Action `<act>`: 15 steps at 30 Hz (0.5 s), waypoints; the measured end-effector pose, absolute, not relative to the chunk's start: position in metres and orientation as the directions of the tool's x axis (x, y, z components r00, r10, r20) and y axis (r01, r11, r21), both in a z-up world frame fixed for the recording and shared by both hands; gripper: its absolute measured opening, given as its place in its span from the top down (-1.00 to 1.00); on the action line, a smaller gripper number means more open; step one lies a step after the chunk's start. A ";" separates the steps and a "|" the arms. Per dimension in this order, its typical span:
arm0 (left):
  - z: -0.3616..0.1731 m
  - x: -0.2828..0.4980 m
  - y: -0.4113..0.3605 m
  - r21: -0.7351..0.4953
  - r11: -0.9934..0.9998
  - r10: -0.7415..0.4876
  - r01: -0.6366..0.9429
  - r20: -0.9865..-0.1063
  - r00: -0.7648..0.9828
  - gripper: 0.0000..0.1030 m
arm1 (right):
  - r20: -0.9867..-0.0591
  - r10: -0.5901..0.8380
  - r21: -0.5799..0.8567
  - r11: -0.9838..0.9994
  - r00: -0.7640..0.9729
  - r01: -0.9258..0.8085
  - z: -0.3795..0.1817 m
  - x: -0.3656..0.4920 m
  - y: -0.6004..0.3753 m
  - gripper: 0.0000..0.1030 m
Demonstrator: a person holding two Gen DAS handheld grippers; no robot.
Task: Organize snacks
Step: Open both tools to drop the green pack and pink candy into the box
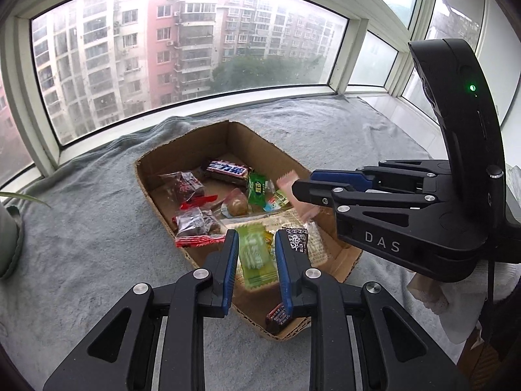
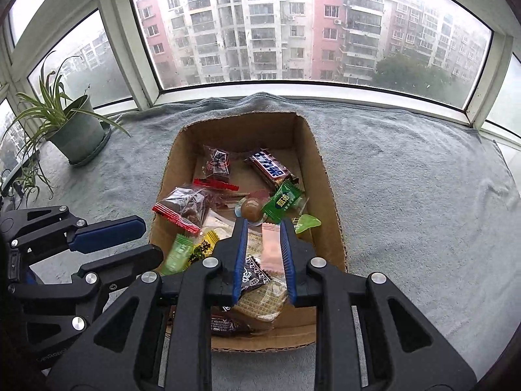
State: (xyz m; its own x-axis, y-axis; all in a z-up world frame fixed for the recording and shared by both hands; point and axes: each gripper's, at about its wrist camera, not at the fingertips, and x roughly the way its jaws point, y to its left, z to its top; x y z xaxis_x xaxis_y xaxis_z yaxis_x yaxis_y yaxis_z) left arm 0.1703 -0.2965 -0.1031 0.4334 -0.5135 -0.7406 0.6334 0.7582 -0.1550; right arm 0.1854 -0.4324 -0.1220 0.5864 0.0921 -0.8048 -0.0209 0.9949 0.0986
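Snacks fill cardboard box [image 2: 329,176]; right gripper [image 2: 264,244] pinches pink packet [image 2: 272,247]; left gripper [image 1: 255,254] parted, above near edge.

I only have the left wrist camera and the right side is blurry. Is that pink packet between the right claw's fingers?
Observer: Yes, the pink packet sits between the right claw's fingers, above the box; it is blurred, so the grip is unclear.
Operator: What's hidden behind that claw?
Observer: A light green wrapper against the box's right wall.
Operator: And the pot at my left edge?
Observer: A leafy plant grows in it, standing on the towel apart from the box.
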 end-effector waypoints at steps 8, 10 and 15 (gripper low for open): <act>-0.100 0.169 -0.295 -0.154 0.762 -0.512 0.629 -0.738 0.439 0.46 | -0.794 0.070 0.082 0.997 0.604 -0.008 -0.117 0.181 -0.432 0.08; -0.100 0.169 -0.295 -0.155 0.763 -0.511 0.628 -0.739 0.438 0.46 | -0.791 0.064 0.078 0.997 0.609 -0.003 -0.115 0.179 -0.432 -0.10; -0.098 0.167 -0.294 -0.153 0.763 -0.513 0.628 -0.733 0.446 0.19 | -0.783 0.048 0.071 0.997 0.620 0.012 -0.109 0.174 -0.433 -0.15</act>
